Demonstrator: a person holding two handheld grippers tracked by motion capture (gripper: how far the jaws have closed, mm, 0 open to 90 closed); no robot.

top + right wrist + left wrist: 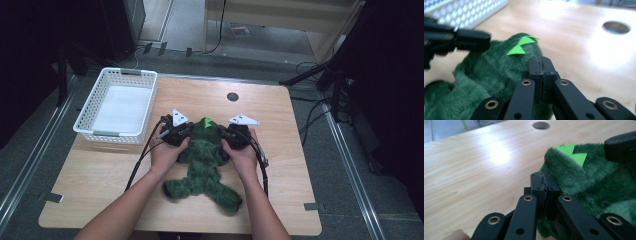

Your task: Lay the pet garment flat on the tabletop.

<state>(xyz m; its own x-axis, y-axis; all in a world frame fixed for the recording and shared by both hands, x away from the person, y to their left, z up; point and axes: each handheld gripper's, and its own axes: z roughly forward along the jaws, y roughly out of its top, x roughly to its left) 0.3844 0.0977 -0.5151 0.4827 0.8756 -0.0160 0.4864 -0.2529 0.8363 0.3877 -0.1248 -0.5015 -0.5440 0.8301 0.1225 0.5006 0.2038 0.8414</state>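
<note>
A dark green plush dinosaur (202,160) with light green felt spikes (207,122) lies flat in the middle of the wooden table (280,165), its head end away from the person. My left gripper (186,132) sits against the left side of its upper part, and my right gripper (225,134) against the right side. In the left gripper view the jaws (544,176) are pressed together at the fur's edge (599,182). In the right gripper view the jaws (541,60) are likewise together beside the fur (486,75). I cannot tell whether either pinches any fur.
A white slatted basket (130,71) stands at the table's far left corner, holding nothing that I can see. A round cable hole (232,96) lies in the tabletop beyond the plush. Black cables trail from both grippers toward the person.
</note>
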